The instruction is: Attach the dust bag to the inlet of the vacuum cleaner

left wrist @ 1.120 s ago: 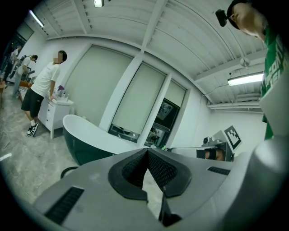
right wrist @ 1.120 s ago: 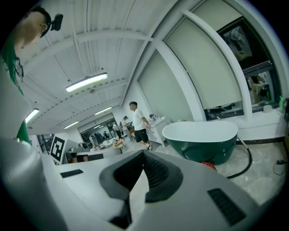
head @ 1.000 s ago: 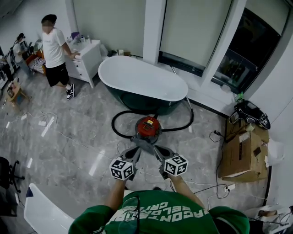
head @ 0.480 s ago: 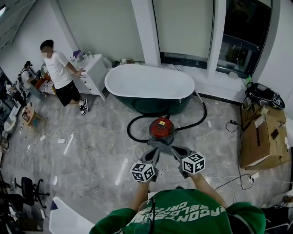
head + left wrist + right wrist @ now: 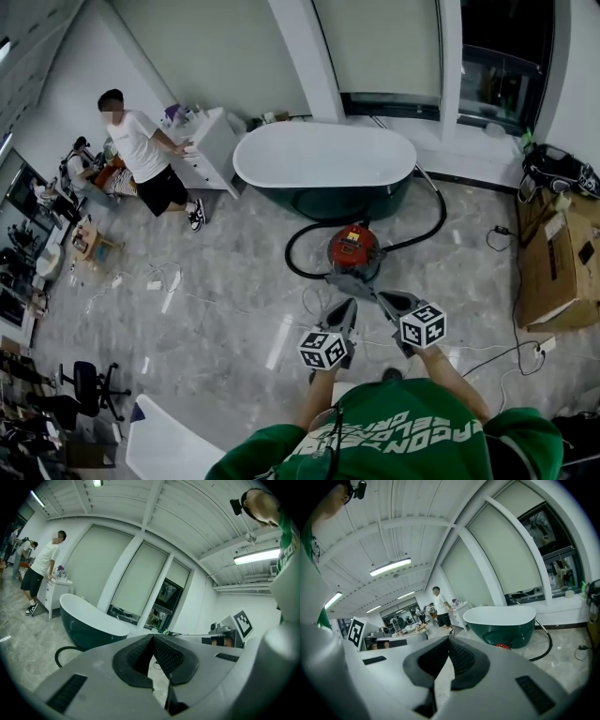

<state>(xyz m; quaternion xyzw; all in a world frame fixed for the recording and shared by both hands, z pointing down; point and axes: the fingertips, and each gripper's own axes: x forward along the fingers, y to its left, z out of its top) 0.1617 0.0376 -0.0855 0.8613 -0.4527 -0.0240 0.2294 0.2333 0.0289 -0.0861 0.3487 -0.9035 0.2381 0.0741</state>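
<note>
The oval bathtub (image 5: 323, 153), smooth white inside and dark glossy green outside, stands on a polished grey marble floor (image 5: 234, 291). Just in front of the bathtub, on the side nearer the person who carries the grippers, sits the vacuum cleaner (image 5: 354, 249), a round red drum with a dark top. Its ribbed black hose (image 5: 288, 255) loops round it on the floor along the foot of the bathtub. The left gripper (image 5: 152, 636) has its matt grey jaws brought together, the black cross-hatched pads meeting at the tips with nothing between them. The right gripper (image 5: 449, 639) is likewise fully closed and empty. Both point towards the vacuum cleaner from the side away from the bathtub and stop short of it. At the left end of the bathtub a person in a white shirt (image 5: 141, 148) leans on a white cabinet (image 5: 216, 145). Well off its right end lies a brown cardboard box (image 5: 553, 272).
</note>
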